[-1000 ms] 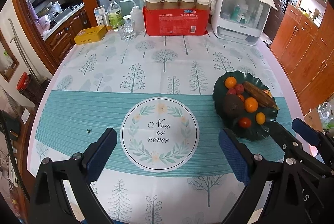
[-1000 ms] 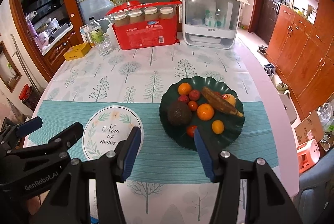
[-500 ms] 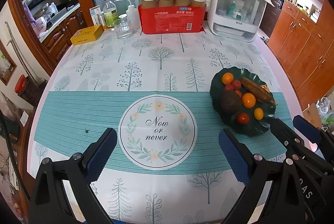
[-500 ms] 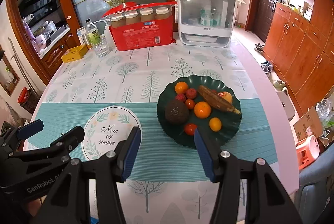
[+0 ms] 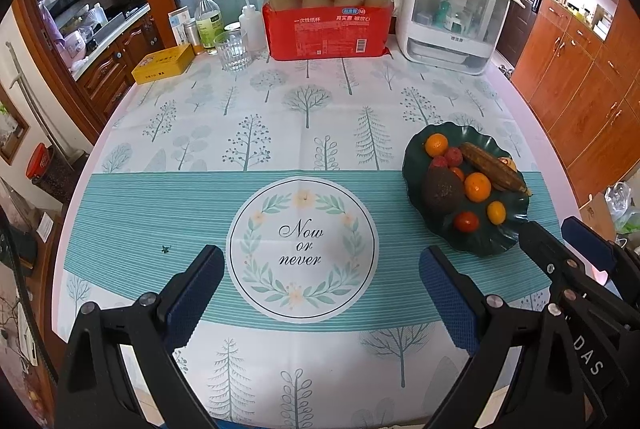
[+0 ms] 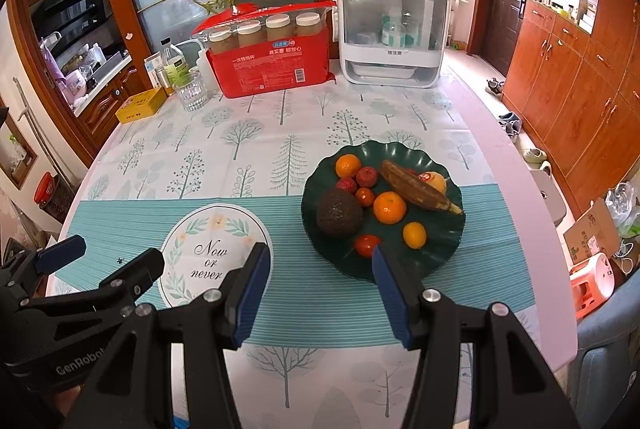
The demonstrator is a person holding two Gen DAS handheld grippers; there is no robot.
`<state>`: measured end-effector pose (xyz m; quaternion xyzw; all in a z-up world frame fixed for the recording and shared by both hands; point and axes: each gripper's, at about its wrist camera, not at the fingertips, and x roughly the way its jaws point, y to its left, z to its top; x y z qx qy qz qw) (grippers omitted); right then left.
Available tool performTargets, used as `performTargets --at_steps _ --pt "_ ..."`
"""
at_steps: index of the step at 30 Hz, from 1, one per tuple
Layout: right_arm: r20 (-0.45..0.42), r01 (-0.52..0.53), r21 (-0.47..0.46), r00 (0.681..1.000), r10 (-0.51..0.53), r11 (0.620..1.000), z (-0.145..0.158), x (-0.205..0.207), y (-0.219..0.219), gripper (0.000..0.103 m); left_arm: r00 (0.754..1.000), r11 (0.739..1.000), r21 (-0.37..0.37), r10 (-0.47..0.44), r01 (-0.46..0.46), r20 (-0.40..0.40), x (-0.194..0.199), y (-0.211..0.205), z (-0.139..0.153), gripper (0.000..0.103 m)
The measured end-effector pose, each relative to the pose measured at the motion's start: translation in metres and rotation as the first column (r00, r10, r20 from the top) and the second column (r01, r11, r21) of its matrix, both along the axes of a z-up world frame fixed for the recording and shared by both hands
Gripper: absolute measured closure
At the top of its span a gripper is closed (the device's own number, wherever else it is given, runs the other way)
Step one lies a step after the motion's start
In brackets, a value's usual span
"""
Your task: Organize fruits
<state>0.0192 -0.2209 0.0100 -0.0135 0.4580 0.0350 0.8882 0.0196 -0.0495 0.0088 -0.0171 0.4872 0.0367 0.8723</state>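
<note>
A dark green scalloped plate (image 6: 436, 261) (image 5: 416, 153) holds several fruits: oranges (image 6: 389, 207), a dark avocado (image 6: 339, 212), a brown banana (image 6: 416, 189), red lychees (image 6: 366, 176) and small tomatoes (image 6: 367, 245). My right gripper (image 6: 320, 271) hovers open just in front of the plate's near rim, nothing between its blue pads. My left gripper (image 5: 322, 271) stands open over the round "Now or never" print (image 5: 302, 249), left of the plate, also empty. In the left wrist view the right gripper's fingers (image 5: 560, 265) show at the right edge.
At the table's far side stand a red pack of paper cups (image 6: 272, 63), a white covered organiser box (image 6: 394, 41), a glass (image 6: 193, 91), bottles (image 6: 175, 65) and a yellow tin (image 6: 141, 105). Wooden cabinets (image 6: 580, 89) line the right wall.
Both views have shifted slightly, so the table and plate sit a little lower in the frames. Both grippers keep the same opening and hold nothing.
</note>
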Motion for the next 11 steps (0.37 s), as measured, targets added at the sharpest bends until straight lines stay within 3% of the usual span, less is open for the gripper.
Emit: performTargets --at_steps 11 --pt "-0.001 0.003 0.001 1.0 -0.003 1.0 -0.0012 0.0006 0.001 0.049 1.0 1.0 -0.003 -0.005 0.005 -0.004 0.0012 0.0018 -0.003 0.006"
